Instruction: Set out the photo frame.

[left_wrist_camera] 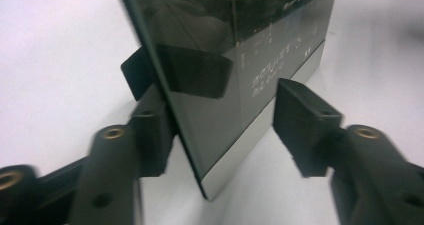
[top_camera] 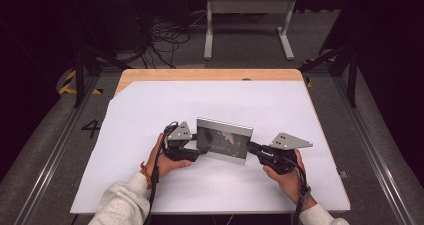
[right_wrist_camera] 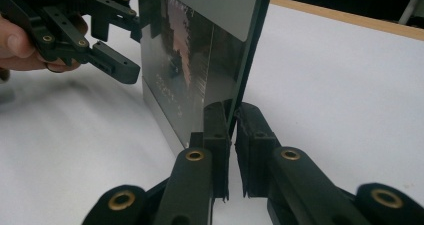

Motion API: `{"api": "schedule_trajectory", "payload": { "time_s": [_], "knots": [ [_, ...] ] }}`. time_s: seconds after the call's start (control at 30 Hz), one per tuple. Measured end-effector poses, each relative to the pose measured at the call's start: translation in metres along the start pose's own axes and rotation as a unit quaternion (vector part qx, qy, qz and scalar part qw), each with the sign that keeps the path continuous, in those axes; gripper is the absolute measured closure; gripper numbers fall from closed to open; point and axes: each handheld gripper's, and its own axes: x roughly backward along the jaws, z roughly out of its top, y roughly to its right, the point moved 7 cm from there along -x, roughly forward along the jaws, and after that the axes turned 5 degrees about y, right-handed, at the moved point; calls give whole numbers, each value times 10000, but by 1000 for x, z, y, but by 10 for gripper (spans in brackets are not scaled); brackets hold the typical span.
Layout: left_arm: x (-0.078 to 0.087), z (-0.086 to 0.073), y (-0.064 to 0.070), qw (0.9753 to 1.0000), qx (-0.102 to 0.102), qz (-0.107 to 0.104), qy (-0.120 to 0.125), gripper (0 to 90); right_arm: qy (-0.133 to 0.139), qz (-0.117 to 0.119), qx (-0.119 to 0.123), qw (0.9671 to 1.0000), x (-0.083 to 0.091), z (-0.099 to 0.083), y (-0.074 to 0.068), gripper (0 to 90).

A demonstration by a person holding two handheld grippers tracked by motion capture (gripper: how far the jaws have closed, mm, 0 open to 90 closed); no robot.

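Right gripper (right_wrist_camera: 231, 135) clamped on one edge of a flat glossy panel (top_camera: 223, 140), holding it upright on the white sheet (top_camera: 150, 185) covering the bench (top_camera: 210, 75). Left gripper (left_wrist_camera: 220, 120) wide, straddling the opposite edge: one jaw touching the back face, the other apart from the front. Best closed squarely before lifting, keeping the panel vertical, both sides level. One panel, two grippers, two hands.
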Motion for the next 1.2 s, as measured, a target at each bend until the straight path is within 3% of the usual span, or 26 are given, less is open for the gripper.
{"api": "schedule_trajectory", "payload": {
  "time_s": [0.13, 0.23, 0.4, 1.2],
  "knots": [
    [6, -2, 1, 9996, -17, 187, -213, 576, 13, 11, -13, 10000, -4, 1, 1, 837],
    [9, -3, 2, 9996, 30, 179, -232, 607, -6, 24, -39, 10000, -6, 3, 2, 834],
    [11, -6, 2, 9990, -33, 339, -299, 662, 21, 5, -69, 10000, -12, 4, 4, 826],
    [12, -11, 4, 9988, 28, 402, -282, 670, -106, -57, 27, 9999, -18, 5, 5, 808]
  ]
}}
